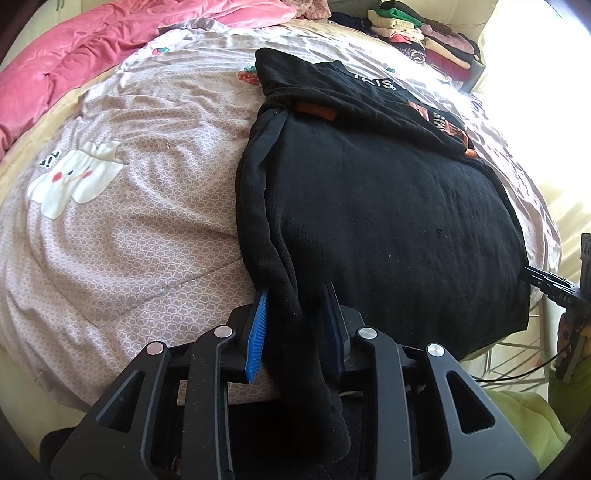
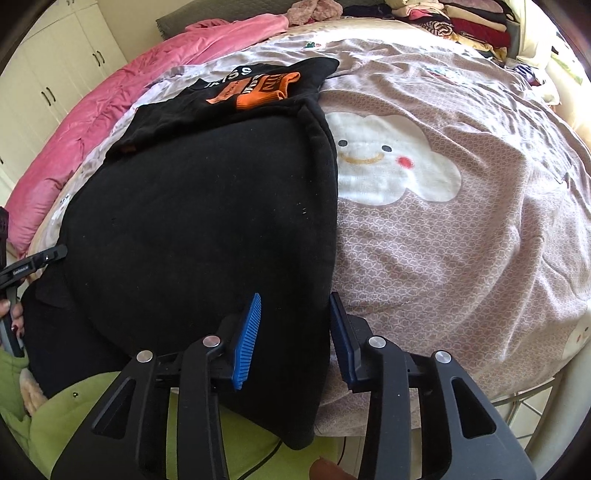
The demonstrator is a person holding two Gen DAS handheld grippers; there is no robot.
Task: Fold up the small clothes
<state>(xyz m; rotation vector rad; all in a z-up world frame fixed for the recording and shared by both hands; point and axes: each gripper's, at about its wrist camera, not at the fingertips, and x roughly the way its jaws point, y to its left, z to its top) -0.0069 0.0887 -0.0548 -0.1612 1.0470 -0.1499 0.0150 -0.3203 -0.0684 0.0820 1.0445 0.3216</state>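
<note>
A black sweatshirt (image 1: 388, 206) with orange cuffs and white lettering lies on the bed, sleeves folded over its upper part. It also shows in the right wrist view (image 2: 199, 229). My left gripper (image 1: 295, 314) is open with its blue pads either side of the garment's bunched left edge near the hem. My right gripper (image 2: 295, 317) is open with its pads straddling the garment's right bottom corner, which hangs off the bed edge. An orange cuff (image 2: 258, 98) lies on the top fold.
The bed has a pink patterned sheet (image 2: 461, 240) with white cloud faces. A pink quilt (image 1: 74, 62) lies along the far left. Stacks of folded clothes (image 1: 424, 33) sit at the far corner. A green-sleeved lap (image 2: 110, 417) is below.
</note>
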